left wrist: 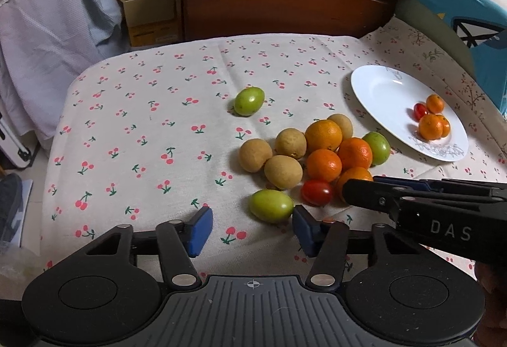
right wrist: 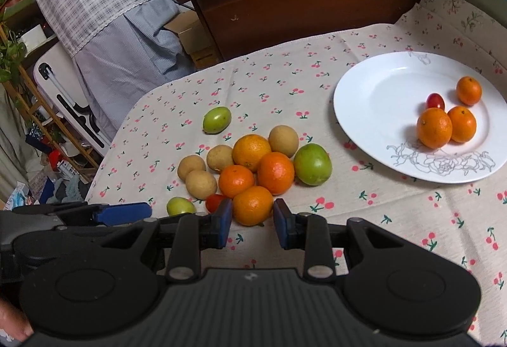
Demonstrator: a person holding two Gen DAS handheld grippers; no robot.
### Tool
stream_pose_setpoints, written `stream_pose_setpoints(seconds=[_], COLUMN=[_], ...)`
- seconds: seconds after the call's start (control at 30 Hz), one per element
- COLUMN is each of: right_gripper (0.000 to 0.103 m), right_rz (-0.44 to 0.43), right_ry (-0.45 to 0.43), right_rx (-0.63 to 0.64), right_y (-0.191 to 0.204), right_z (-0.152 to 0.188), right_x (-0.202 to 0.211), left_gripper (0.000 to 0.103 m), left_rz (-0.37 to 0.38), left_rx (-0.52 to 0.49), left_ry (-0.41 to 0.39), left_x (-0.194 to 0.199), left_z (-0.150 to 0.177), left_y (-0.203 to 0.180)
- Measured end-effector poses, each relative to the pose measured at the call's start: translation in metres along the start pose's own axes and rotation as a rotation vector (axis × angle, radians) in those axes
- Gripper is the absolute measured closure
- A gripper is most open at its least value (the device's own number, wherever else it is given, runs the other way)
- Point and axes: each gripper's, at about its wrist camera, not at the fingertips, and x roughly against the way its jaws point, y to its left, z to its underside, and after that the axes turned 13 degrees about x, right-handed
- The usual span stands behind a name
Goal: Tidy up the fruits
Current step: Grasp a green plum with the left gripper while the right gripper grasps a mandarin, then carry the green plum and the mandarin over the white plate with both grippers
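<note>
Straddling nearest orange, right gripper pads pressing its sides; left gripper part open, empty, green fruit just ahead.

Tbl w/ cherry cloth: fruit pile, plate.

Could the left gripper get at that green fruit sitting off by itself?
Probably yes. The lone green fruit lies on bare cloth beyond the left gripper, apart from the pile, with nothing in between and its jaws open.
</note>
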Motion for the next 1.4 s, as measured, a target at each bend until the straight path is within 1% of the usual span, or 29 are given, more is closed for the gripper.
stream_pose_setpoints(seconds=[0.17,0.27,0.33,0.6,0.73,0.8,1.03,1.4], right_gripper=[0.072,0.074,0.075,0.075,0.075,0.075,0.075,0.075], right_rz=[-0.014,-0.021,-0.021,0.007,0.014,0.017,0.031,0.053], right_ry=[0.005,0.002,0.002,0.002,0.005,0.004,-0.003,-0.026], right_rx=[-0.003,-0.025,-0.024,-0.035,-0.039,-0.039,-0.033,-0.024], right_y=[0.001,-0.002,-0.002,-0.003,-0.004,-0.004,-0.005,-0.005], right_z=[0.000,0.001,0.001,0.001,0.003,0.003,0.003,0.001], right_x=[-0.004,-0.004,-0.004,0.001,0.002,0.002,0.009,0.027], left_gripper=[0.055,0.056,0.060,0.061,0.073,0.075,0.075,0.075], left_rz=[0.003,0.004,0.010,0.030,0.033,0.041,0.034,0.083], left_rx=[-0.013,-0.024,-0.033,-0.026,-0.056,-0.056,-0.046,-0.020], left_ry=[-0.013,-0.021,-0.024,-0.031,-0.034,-0.033,-0.042,-0.069], left_x=[0.000,-0.001,-0.001,-0.003,-0.004,-0.003,0.001,0.016], left_z=[0.002,0.003,0.003,0.001,0.003,0.003,0.003,-0.003], left_y=[0.002,0.000,-0.001,-0.003,-0.007,-0.007,-0.006,-0.008])
